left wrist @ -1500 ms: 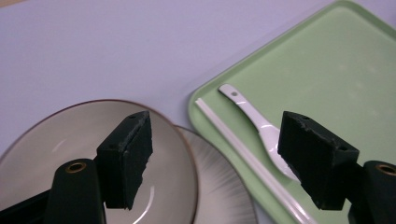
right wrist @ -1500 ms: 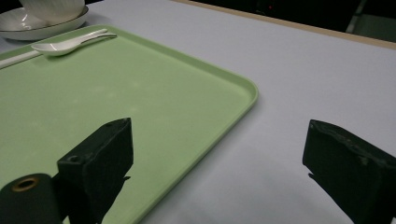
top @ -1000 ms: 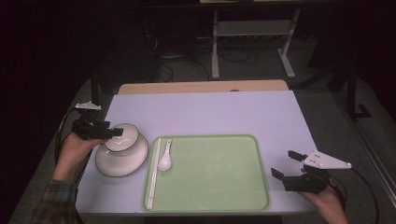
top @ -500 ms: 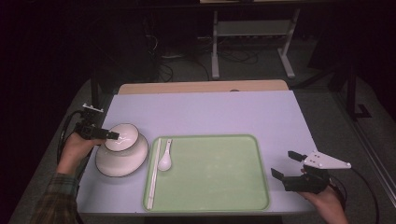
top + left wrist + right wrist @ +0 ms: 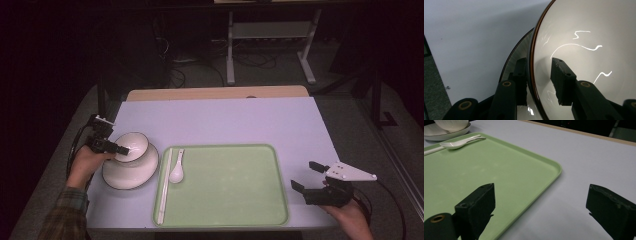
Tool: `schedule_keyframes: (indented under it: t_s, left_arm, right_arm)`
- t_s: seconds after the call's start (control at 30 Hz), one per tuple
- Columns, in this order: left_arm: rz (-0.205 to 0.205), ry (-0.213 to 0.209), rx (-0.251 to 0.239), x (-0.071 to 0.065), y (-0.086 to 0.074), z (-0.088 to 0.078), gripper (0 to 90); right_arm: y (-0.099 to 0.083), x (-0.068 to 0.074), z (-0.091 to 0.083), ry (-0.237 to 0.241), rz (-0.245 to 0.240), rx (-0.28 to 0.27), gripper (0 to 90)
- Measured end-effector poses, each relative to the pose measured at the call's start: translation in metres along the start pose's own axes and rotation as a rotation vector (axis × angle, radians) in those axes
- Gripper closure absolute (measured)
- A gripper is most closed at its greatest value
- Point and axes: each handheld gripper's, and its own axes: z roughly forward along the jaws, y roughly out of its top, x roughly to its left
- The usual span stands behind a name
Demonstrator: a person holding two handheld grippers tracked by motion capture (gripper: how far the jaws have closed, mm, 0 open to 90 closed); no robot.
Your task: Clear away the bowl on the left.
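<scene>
A white bowl with a brown rim stands on a white plate at the table's left. My left gripper reaches over the bowl's near-left edge. In the left gripper view the bowl has its rim between the jaws of the left gripper: one pad outside against the wall, the other inside with a gap. The jaws have just been closing around that rim. A white spoon and white chopsticks lie at the left edge of the green tray. My right gripper rests open at the tray's right.
The plate shows under the bowl on the pale lilac table. Beyond my right gripper lie the tray's corner, the spoon and bare tabletop. A wooden strip edges the far side.
My left gripper has sunk onto the bowl's rim and its jaws have narrowed around it. The right gripper, tray, spoon and chopsticks have not moved.
</scene>
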Motion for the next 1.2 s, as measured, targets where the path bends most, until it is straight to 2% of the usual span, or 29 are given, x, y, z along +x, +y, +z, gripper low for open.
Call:
schedule_keyframes:
  t_s: [0.3, 0.43, 0.6, 0.73, 0.9, 1.03, 1.2]
  left_arm:
    - [-0.052, -0.045, -0.004, 0.006, 0.001, -0.002, 74.4]
    - [-0.074, -0.069, -0.026, 0.007, 0.001, -0.006, 77.9]
    - [-0.067, -0.070, -0.042, 0.004, 0.004, -0.010, 81.1]
    - [-0.037, -0.044, -0.037, -0.001, 0.007, -0.012, 81.7]
    - [-0.021, -0.023, -0.033, -0.005, 0.008, -0.014, 81.7]
    - [-0.027, -0.043, -0.057, -0.005, 0.009, -0.019, 81.8]
    - [0.001, -0.043, -0.074, -0.012, 0.014, -0.029, 81.8]
  right_arm:
    - [0.000, 0.000, 0.000, 0.000, -0.001, 0.002, 8.0]
    - [0.000, 0.000, 0.000, 0.000, -0.001, 0.002, 8.1]
    - [0.000, 0.000, 0.000, -0.001, -0.001, -0.001, 8.1]
    - [0.000, 0.000, 0.000, -0.001, -0.001, 0.002, 8.1]
    - [0.000, -0.001, 0.000, -0.002, -0.001, -0.001, 8.1]
    - [0.000, -0.001, 0.000, -0.003, 0.000, -0.001, 8.1]
    - [0.000, -0.001, 0.000, -0.002, 0.000, -0.001, 8.1]
